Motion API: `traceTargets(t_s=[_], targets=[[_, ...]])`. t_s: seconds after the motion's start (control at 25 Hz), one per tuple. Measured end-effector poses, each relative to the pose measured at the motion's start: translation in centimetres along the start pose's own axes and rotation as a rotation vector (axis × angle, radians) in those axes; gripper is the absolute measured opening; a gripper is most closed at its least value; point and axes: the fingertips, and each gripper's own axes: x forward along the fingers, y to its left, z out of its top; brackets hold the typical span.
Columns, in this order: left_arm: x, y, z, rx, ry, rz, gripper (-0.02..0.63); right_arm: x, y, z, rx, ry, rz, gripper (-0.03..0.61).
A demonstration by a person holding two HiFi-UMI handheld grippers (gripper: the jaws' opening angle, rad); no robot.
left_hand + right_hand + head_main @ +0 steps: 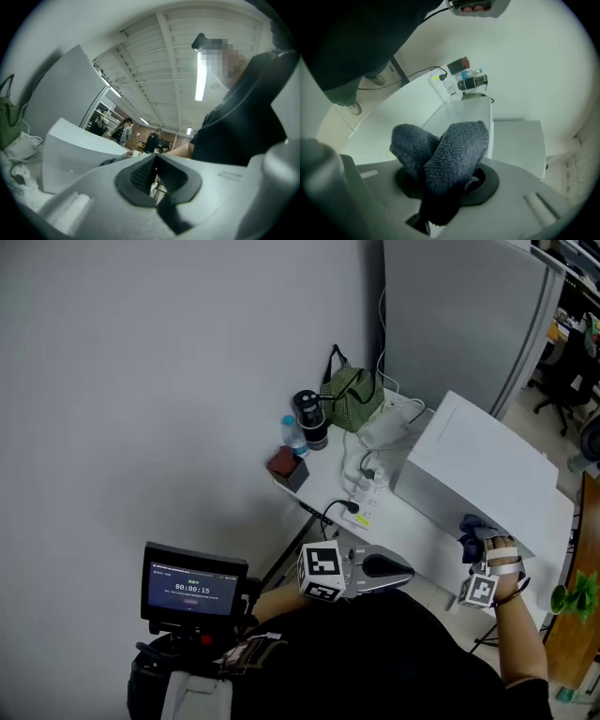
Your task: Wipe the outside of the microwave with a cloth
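The white microwave (487,474) stands on the white table (323,488), at the right in the head view. My right gripper (486,554) is shut on a dark blue-grey cloth (476,529), which lies against the microwave's near lower edge. In the right gripper view the cloth (450,150) bulges out of the jaws in two folds, with the microwave (518,140) just beyond. My left gripper (398,570) hovers by the table's near edge, left of the microwave, shut with nothing in it. The left gripper view shows the microwave (75,154) from its side.
At the table's far end are a green bag (352,395), a black flask (309,418), a water bottle (294,435) and a red-brown box (288,467). A power strip with cables (364,507) lies beside the microwave. A small screen (192,589) stands at lower left.
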Motion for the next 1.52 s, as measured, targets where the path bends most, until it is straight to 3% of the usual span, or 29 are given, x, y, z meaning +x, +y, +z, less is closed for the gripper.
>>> traceTargets(t_s=[0.24,0.32,0.44,0.56,0.6,0.72,0.8,0.88,1.0,1.2,1.4,1.52], targets=[[-8.8,1.6,0.1,0.02,-0.017,0.132,0.003,9.3,-1.5,12.4,-0.194,-0.055,0.047,0.124],[-11.8,1.7,1.4,0.002,-0.028,0.188,0.003,11.5,-2.9,14.8,-0.242,-0.049,0.067,0.124],[-14.5,1.0,2.6,-0.016,-0.033,0.208,0.003,13.5,-3.8,16.0,-0.288,-0.006,0.066,0.124],[-15.1,0.9,2.9,-0.012,-0.04,0.21,0.003,13.0,-6.1,16.4,-0.32,0.002,-0.099,0.124],[-14.7,0.9,2.9,-0.01,-0.038,0.202,0.003,12.4,-6.4,15.8,-0.33,0.014,-0.125,0.124],[-11.9,0.3,2.6,-0.002,-0.013,0.134,0.003,9.7,-3.4,11.8,-0.279,0.068,-0.033,0.124],[-9.0,-0.8,2.2,0.001,0.035,0.067,0.003,7.8,-2.9,10.3,-0.146,0.021,-0.137,0.126],[-6.2,-1.0,1.1,0.03,0.057,0.027,0.003,7.0,-1.0,7.9,-0.095,0.011,-0.152,0.126],[-2.1,-0.9,0.5,0.045,0.053,-0.011,0.003,5.1,4.1,0.6,-0.252,0.168,0.048,0.126],[3.4,-2.7,-0.2,0.02,0.088,-0.125,0.003,-0.7,8.1,-7.6,-0.271,0.285,0.09,0.129],[4.7,-3.2,-0.9,0.027,0.112,-0.147,0.003,-0.4,8.5,-7.6,-0.187,0.307,0.111,0.132],[2.6,-2.9,-0.9,0.023,0.101,-0.104,0.003,0.5,7.3,-3.9,-0.097,0.193,0.07,0.13]])
